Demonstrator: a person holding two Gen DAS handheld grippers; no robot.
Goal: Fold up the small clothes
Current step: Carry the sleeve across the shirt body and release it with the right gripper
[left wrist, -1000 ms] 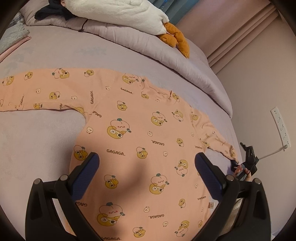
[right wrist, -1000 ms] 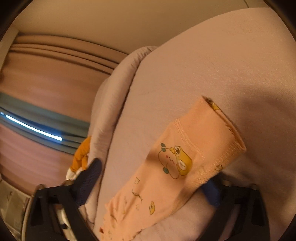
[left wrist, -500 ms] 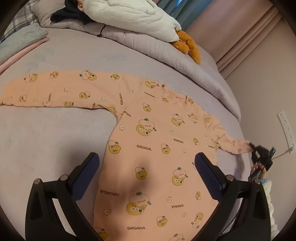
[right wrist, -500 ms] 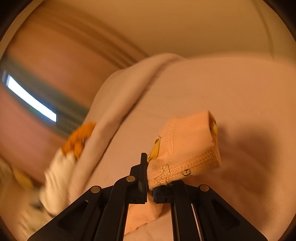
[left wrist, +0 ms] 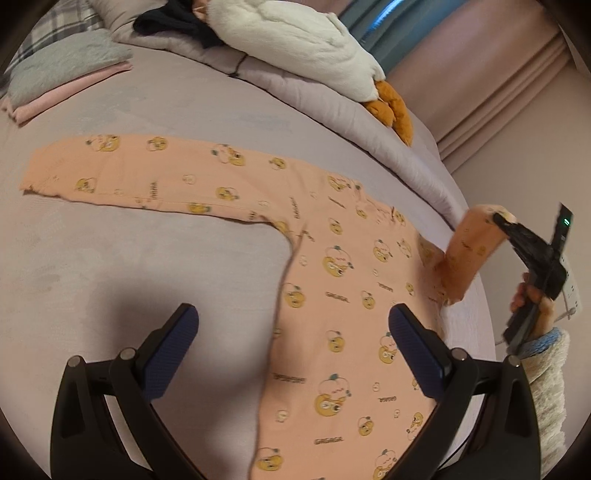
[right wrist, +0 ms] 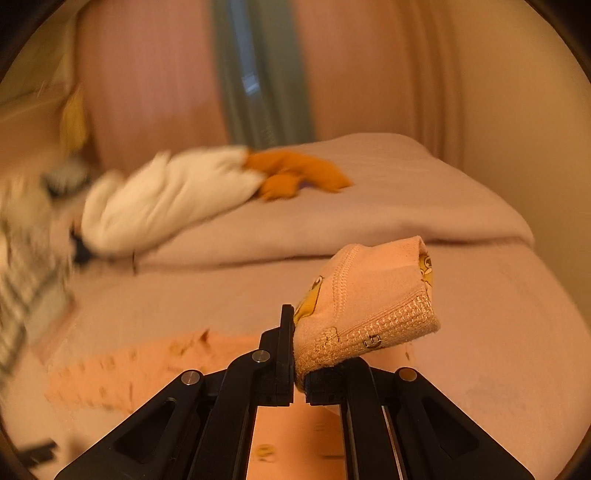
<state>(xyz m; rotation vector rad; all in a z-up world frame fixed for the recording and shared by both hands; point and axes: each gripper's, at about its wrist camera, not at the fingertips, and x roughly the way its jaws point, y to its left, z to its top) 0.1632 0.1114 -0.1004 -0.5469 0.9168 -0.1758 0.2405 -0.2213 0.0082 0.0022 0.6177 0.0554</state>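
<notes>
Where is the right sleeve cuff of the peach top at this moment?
The cuff is clamped in the right gripper, lifted off the bed at the right edge of the left wrist view, beside the top.

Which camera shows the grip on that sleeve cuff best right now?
Right wrist: the right gripper is shut on the sleeve cuff, close and sharp. Left wrist shows the lifted sleeve small at the frame edge; the left gripper is open.

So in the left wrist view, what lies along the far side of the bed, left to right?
Folded grey and pink cloths → dark garment → white plush toy → its orange feet → pink curtain.
</notes>
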